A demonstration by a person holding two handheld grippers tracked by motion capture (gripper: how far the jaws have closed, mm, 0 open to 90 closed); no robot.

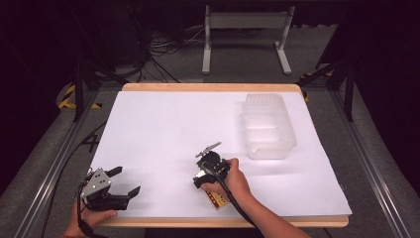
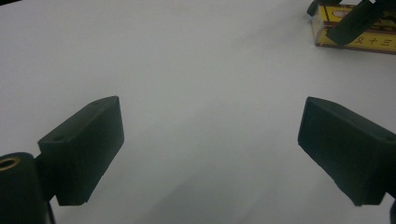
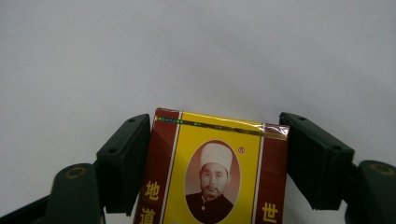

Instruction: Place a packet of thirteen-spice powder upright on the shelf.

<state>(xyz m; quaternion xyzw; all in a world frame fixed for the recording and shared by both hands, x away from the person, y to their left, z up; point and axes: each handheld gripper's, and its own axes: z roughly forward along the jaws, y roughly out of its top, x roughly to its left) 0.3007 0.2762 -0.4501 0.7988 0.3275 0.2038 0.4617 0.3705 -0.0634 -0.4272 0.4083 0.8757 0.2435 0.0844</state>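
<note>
One white sheet point(image 1: 173, 124) covers the wooden table point(image 1: 208, 87).

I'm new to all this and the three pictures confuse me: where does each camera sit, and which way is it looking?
High view: above the near table edge, looking forward and down; shows both hands, left gripper, right gripper, clear tub.
Left gripper view: rides that gripper, looking along open jaws across white paper.
Right gripper view: rides that gripper, jaws flanking the yellow-and-red box.
Shared: the box shows in both gripper views.
</note>
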